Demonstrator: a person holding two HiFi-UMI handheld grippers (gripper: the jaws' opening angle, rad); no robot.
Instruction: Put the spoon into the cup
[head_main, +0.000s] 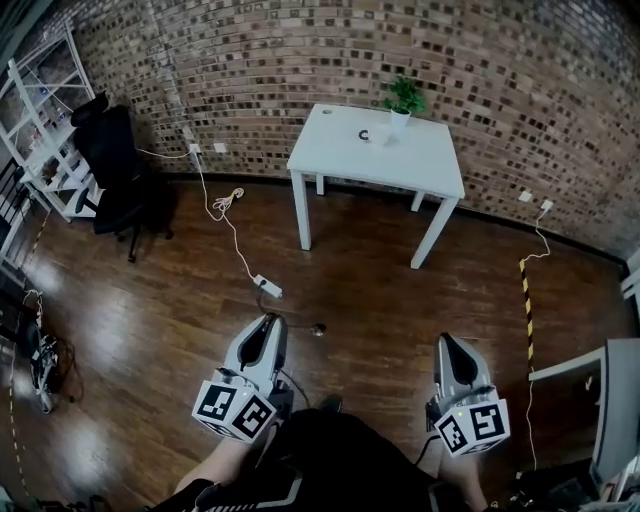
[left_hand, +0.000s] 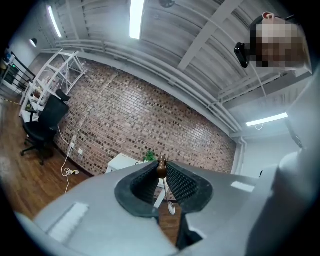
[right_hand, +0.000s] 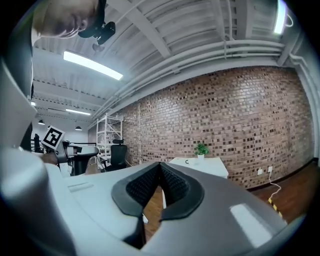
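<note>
My left gripper (head_main: 268, 322) points level over the wooden floor, shut on a thin spoon (left_hand: 161, 168). The spoon's brown handle end sticks up between the fingertips, and its stem and bowl (left_hand: 171, 208) hang below the jaws. In the head view the bowl (head_main: 318, 328) shows just right of the gripper's tip. My right gripper (head_main: 447, 346) is beside it at the right, shut (right_hand: 160, 165) with nothing in it. A small dark cup (head_main: 363, 135) stands on the white table (head_main: 340, 160) far ahead by the brick wall, and also shows small in the right gripper view (right_hand: 187, 161).
A potted plant (head_main: 402, 100) stands on the table next to the cup. A power strip with cables (head_main: 268, 287) lies on the floor between me and the table. A black office chair (head_main: 115, 165) and white shelf (head_main: 40, 110) are left; a grey desk (head_main: 612, 400) is right.
</note>
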